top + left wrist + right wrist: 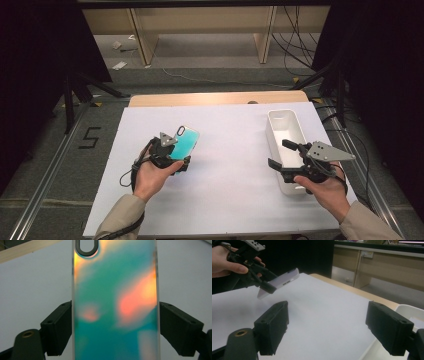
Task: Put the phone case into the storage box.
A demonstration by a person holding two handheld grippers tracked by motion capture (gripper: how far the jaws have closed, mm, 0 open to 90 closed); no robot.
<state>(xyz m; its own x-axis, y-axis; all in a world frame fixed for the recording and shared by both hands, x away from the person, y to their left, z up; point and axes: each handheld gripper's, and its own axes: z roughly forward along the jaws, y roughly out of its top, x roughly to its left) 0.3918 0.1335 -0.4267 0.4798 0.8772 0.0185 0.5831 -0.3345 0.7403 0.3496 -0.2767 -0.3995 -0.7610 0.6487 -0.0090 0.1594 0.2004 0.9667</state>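
An iridescent teal and orange phone case (pixel 184 142) with an oval camera cutout is lifted off the white sheet at the left. My left gripper (pixel 177 155) is shut on its two long edges; in the left gripper view the case (pixel 115 297) runs up between both pads (pixel 58 327). My right gripper (pixel 280 154) stands open with nothing in it, over the near end of a white rectangular bin (pixel 286 120). The right gripper view looks past its own open jaws (pixel 327 325) across the sheet to the left gripper (pixel 265 286) and the tilted case (pixel 284 280).
A white sheet (pixel 225 165) covers the table, whose wooden far edge (pixel 215 98) shows beyond it. The bin's rim (pixel 409 311) is beside my right jaw. Dark stands, cables and wooden furniture legs are on the floor past the table.
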